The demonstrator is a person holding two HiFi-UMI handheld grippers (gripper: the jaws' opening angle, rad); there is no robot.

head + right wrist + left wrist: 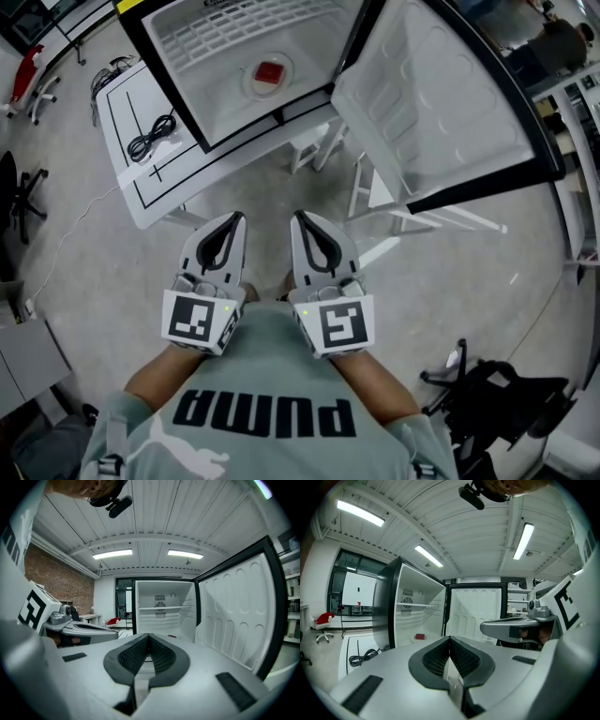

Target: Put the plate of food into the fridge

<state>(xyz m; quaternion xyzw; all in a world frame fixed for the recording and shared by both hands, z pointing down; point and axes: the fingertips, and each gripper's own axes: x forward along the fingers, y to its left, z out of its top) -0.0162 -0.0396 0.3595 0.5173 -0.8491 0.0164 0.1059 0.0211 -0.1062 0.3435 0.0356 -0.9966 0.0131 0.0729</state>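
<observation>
In front of the open fridge (192, 66), the left gripper (237, 218) and right gripper (300, 217) are held side by side, close but not touching. Each has its jaws pressed together on nothing. The plate of food (269, 75) is seen inside the fridge, below the shelf, with the door (441, 103) swung wide to the right.
</observation>
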